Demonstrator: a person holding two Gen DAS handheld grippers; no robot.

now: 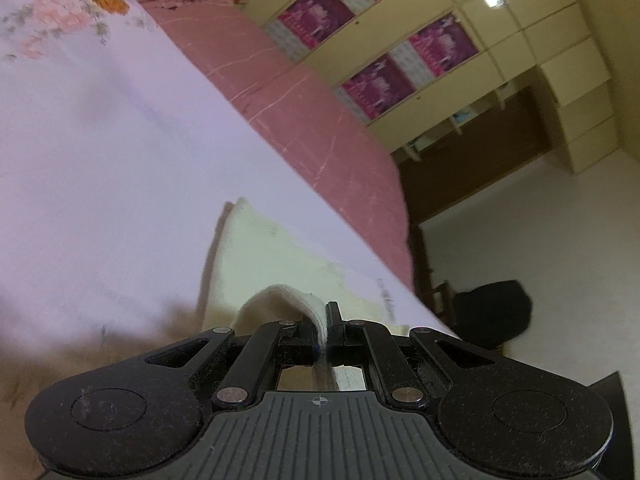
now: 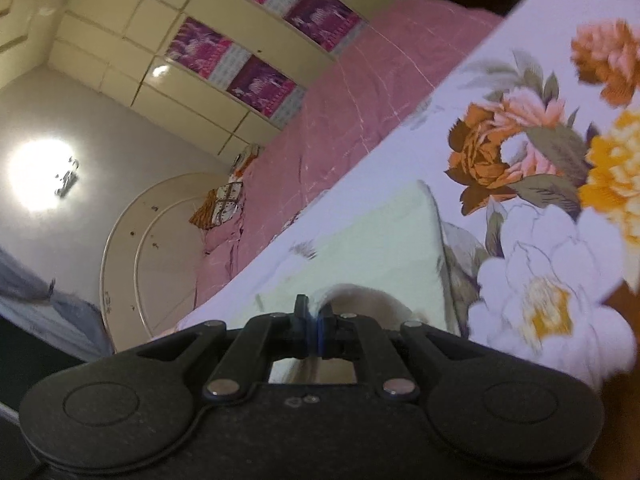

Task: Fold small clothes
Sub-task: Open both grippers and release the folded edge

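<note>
A small cream garment lies on the lilac flowered bedsheet. Its ribbed hem arches up into my left gripper, which is shut on that edge. In the right wrist view the same cream garment spreads flat ahead, one edge lifted. My right gripper is shut on that raised edge, the cloth pinched between the blue pads. Both views are tilted and blurred.
A pink quilt lies beyond the sheet, with a patterned cushion on it. A cream wardrobe with purple panels stands behind. A dark bag sits on the floor past the bed corner. Large printed flowers cover the sheet to the right.
</note>
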